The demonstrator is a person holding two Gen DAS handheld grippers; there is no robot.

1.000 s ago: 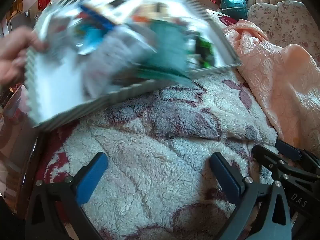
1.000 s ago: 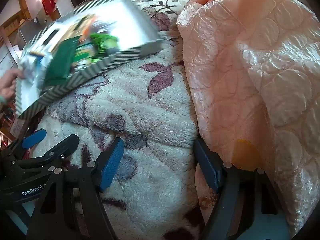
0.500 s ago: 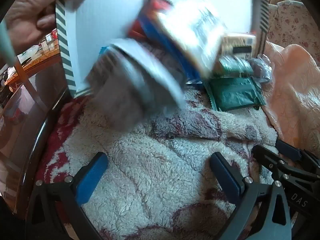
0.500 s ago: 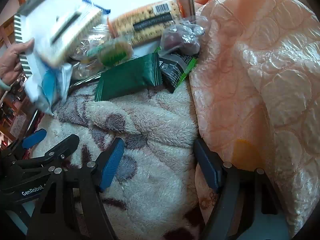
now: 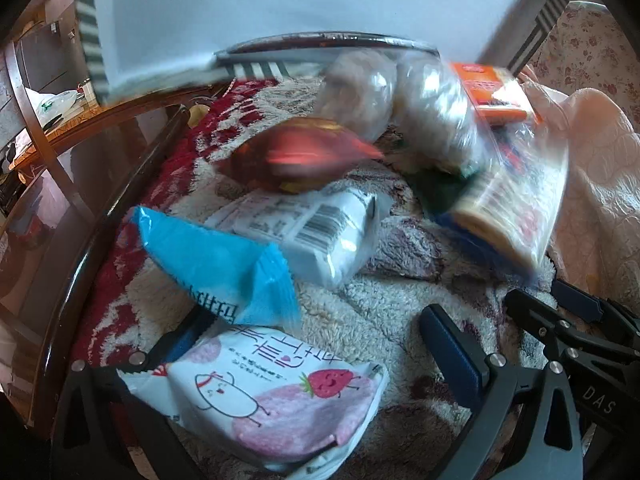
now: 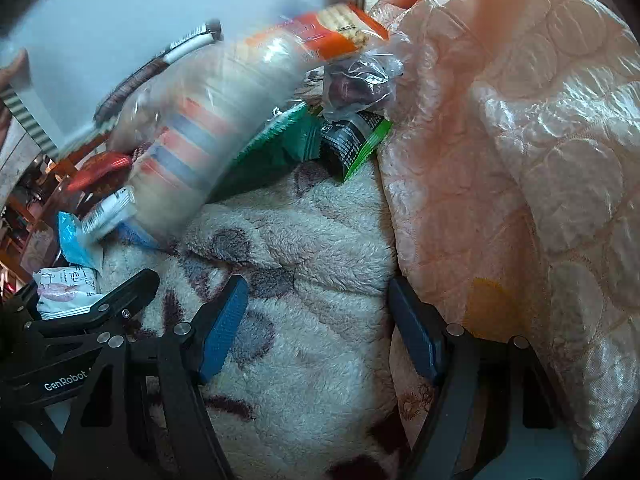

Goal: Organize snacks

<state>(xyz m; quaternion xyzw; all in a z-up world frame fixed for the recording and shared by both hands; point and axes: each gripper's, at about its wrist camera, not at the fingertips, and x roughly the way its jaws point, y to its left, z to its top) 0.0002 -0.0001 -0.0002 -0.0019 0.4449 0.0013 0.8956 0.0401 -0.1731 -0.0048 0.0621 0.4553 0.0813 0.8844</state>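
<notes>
A striped box point(image 5: 280, 4) with a white inside is tipped up over the fleece blanket point(image 5: 380, 312), and a hand point(image 6: 16, 68) holds its edge. Snack packets lie spilled and blurred below it: a blue packet point(image 5: 216, 256), a white barcode packet point(image 5: 320, 232), a red one point(image 5: 296, 156), a striped biscuit sleeve point(image 6: 192, 148), an orange cracker pack point(image 6: 332, 32) and green packets point(image 6: 272, 152). My left gripper point(image 5: 316, 316) is open; a strawberry-print packet point(image 5: 272, 396) lies across its left finger. My right gripper point(image 6: 316, 284) is open over bare fleece, nothing between its fingers.
A peach quilt point(image 6: 520, 160) is bunched up along the right side, touching the right gripper's right finger. A dark curved wooden rail point(image 5: 100, 220) borders the blanket on the left, with shelves and clutter beyond. The two grippers sit side by side at the near edge.
The box has been tilted upright and its snacks have tumbled onto the blanket. The strawberry packet has landed on my left gripper. Neither gripper has moved.
</notes>
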